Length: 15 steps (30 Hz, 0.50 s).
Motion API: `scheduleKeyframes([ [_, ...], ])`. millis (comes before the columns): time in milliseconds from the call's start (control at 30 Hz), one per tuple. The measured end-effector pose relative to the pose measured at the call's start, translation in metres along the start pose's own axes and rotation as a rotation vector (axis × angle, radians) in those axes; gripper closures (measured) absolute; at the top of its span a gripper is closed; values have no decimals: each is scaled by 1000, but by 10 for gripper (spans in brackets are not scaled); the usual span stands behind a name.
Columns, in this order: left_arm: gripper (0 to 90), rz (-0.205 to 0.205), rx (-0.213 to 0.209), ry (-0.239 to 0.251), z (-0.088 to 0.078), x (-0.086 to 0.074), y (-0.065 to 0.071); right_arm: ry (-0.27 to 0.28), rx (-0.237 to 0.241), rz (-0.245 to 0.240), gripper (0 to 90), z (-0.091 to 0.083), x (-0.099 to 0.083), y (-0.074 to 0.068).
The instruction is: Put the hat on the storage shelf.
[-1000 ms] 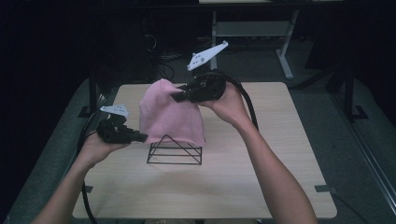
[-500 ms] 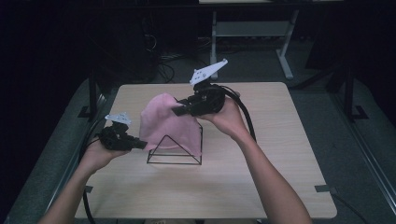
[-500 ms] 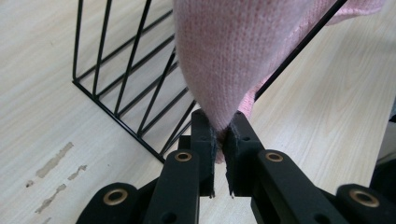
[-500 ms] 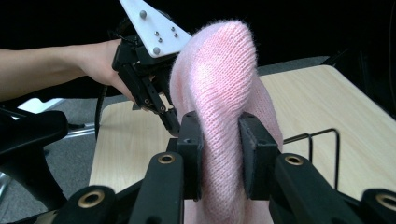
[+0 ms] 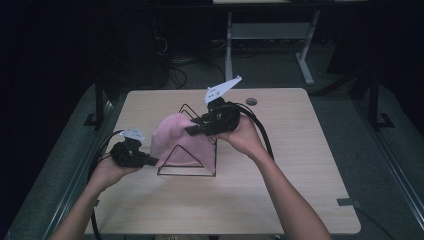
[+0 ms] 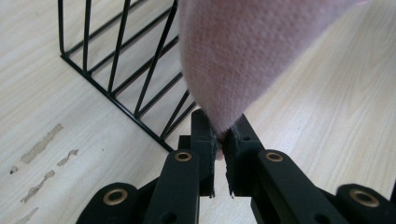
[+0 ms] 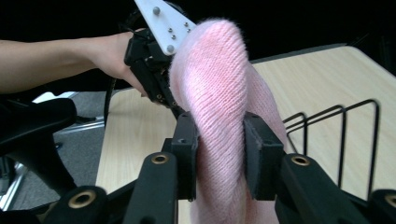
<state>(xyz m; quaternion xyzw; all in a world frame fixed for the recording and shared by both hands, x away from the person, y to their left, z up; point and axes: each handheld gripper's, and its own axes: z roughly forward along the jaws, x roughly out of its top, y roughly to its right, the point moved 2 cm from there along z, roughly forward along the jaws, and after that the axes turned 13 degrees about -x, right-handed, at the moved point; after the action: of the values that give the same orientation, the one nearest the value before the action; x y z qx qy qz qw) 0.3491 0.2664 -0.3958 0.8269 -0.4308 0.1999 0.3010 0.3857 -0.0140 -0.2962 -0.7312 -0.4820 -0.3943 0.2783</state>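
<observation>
On the table (image 5: 300,165) mid-area, I've got the pink cloth (image 5: 175,142) draped over the black wire rack (image 5: 187,170). Left gripper (image 5: 150,161) is pinched tight on its lower corner; right gripper (image 5: 196,129) is clamped around a thick fold at the top edge. Risk as I see it: pulling unevenly could snag the knit on the wires or drag the light rack along. Cloth stretches between both grippers, with the rack underneath.
</observation>
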Motion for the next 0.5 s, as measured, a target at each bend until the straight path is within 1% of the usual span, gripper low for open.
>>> scheduleKeyframes([
  [33, 833, 4, 5, -19, 2, -1, -1, -7, -3, -3, 666, 1, -2, 0],
  [100, 833, 2, 10, -26, 4, -2, -1, -21, -2, -2, 625, 4, -5, -1],
  [133, 833, 7, 19, -62, 8, -4, -3, -29, 7, 4, 609, 5, -7, -2],
  [200, 833, 3, 25, -78, 13, -6, -5, -58, 6, -2, 589, 9, -10, -1],
  [233, 833, 5, 22, -84, 14, -7, -6, -64, 6, -5, 582, 10, -12, -2],
  [300, 833, 5, 21, -87, 16, -8, -7, -61, 10, -6, 573, 11, -13, -1],
  [333, 833, -4, 20, -89, 17, -8, -7, -57, 9, -1, 550, 11, -13, -2],
  [400, 833, -3, 28, -103, 20, -10, -9, -53, 12, 7, 552, 10, -12, -4],
  [433, 833, -3, 28, -103, 20, -10, -9, -46, 7, -4, 554, 10, -11, -4],
  [467, 833, -2, 33, -114, 21, -10, -10, -37, 6, -6, 567, 9, -10, -4],
  [500, 833, -2, 33, -114, 21, -10, -10, -37, 6, -6, 567, 9, -10, -4],
])
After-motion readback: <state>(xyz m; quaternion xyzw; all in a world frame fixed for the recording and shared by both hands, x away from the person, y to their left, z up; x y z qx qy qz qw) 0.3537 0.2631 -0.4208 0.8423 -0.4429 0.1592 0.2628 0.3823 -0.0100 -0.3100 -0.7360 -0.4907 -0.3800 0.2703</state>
